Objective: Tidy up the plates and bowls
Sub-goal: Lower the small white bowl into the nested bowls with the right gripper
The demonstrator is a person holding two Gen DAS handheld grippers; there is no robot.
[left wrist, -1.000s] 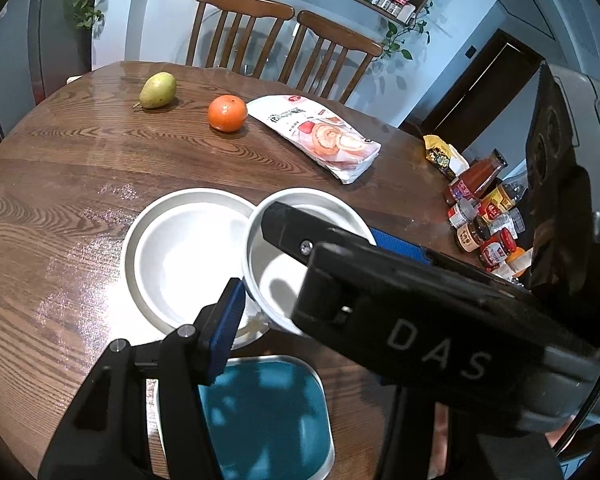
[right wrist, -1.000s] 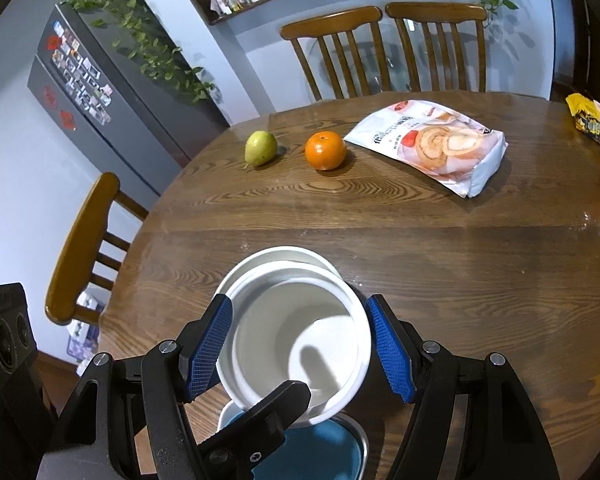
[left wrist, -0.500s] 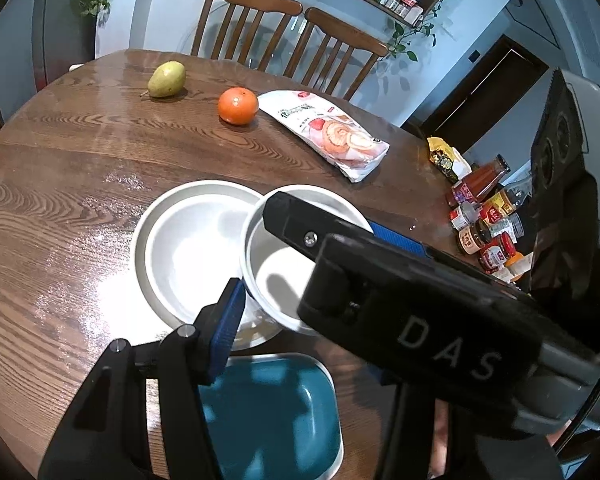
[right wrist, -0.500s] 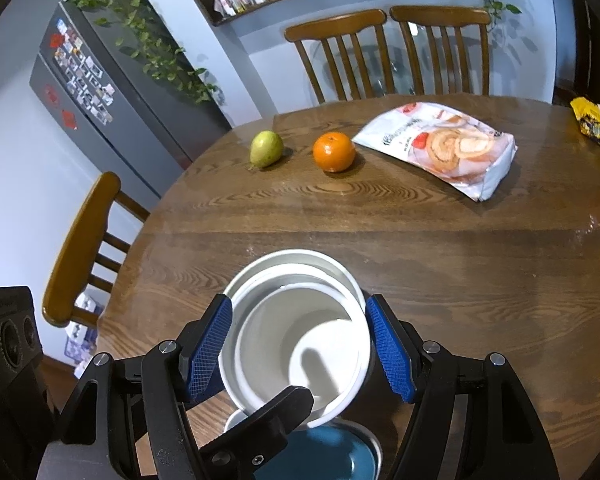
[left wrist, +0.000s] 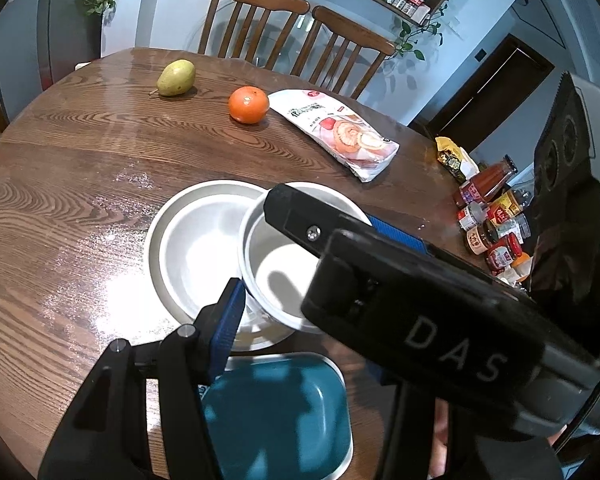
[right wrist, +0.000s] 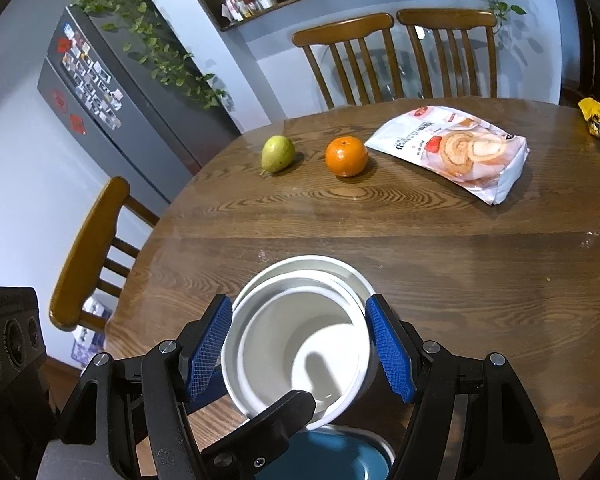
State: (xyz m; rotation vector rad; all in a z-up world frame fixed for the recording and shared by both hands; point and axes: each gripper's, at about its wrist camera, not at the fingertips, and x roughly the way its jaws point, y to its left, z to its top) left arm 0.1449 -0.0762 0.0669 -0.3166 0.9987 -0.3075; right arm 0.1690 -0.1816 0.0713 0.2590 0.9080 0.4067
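A white bowl [left wrist: 276,276] is held above a wider white bowl [left wrist: 196,240] on the round wooden table [left wrist: 60,160]. In the right wrist view my right gripper [right wrist: 300,344] has its blue pads on both sides of the white bowl [right wrist: 300,344], over the wide bowl [right wrist: 312,264]. My left gripper [left wrist: 300,256] is at the same bowl: its left blue pad touches the rim, and its right finger crosses over the bowl. A teal rectangular dish [left wrist: 276,416] lies near me, also low in the right wrist view [right wrist: 332,456].
A pear [left wrist: 176,78], an orange [left wrist: 249,105] and a snack bag [left wrist: 336,132] lie at the far side. Sauce bottles and jars [left wrist: 492,220] stand at the right edge. Wooden chairs [right wrist: 396,60] ring the table.
The white bowl, held by both grippers, has shifted a little left toward the wide bowl. Both cameras have pulled back slightly.
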